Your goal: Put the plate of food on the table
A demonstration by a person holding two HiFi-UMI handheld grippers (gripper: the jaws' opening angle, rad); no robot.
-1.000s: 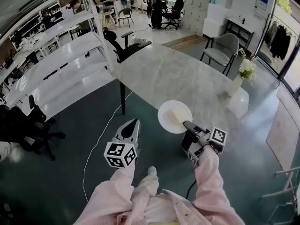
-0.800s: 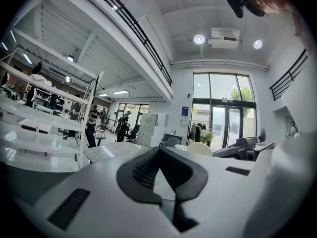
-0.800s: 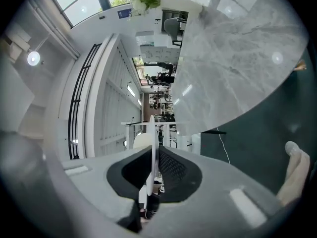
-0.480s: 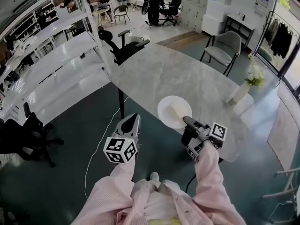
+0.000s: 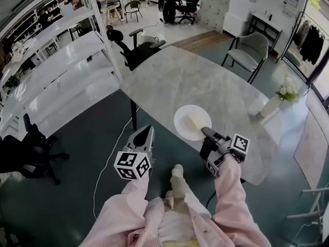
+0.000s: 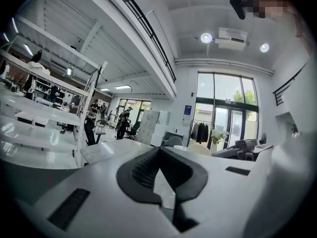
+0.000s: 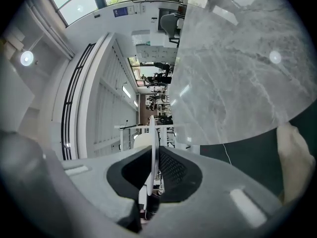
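Head view: a second ago the round white plate (image 5: 191, 123) hung at the near edge of the grey marble counter (image 5: 190, 76), partly over the floor. Now it sits almost wholly over the counter, just inside that edge; whether it rests on the stone I cannot tell. The right gripper (image 5: 206, 133) has kept its hold. In the right gripper view its jaws are nearly together on the plate's thin rim, which is seen edge-on between the pads. The left gripper (image 5: 145, 133) has stayed low at the left, over the floor and well apart from the plate. Its jaws meet at the tips with nothing between them. A pale shoe (image 5: 177, 171) has come into sight between the pink sleeves.

The counter is a long oval on the dark green floor (image 5: 77, 158). A white vase of white flowers (image 5: 272, 105) stands at its far right end. A grey armchair (image 5: 248, 53) and a black office chair (image 5: 134, 49) stand beyond it, and white shelving (image 5: 56, 68) runs along the left.

On the plate lies one pale yellowish block of food (image 5: 194, 121), near its middle.
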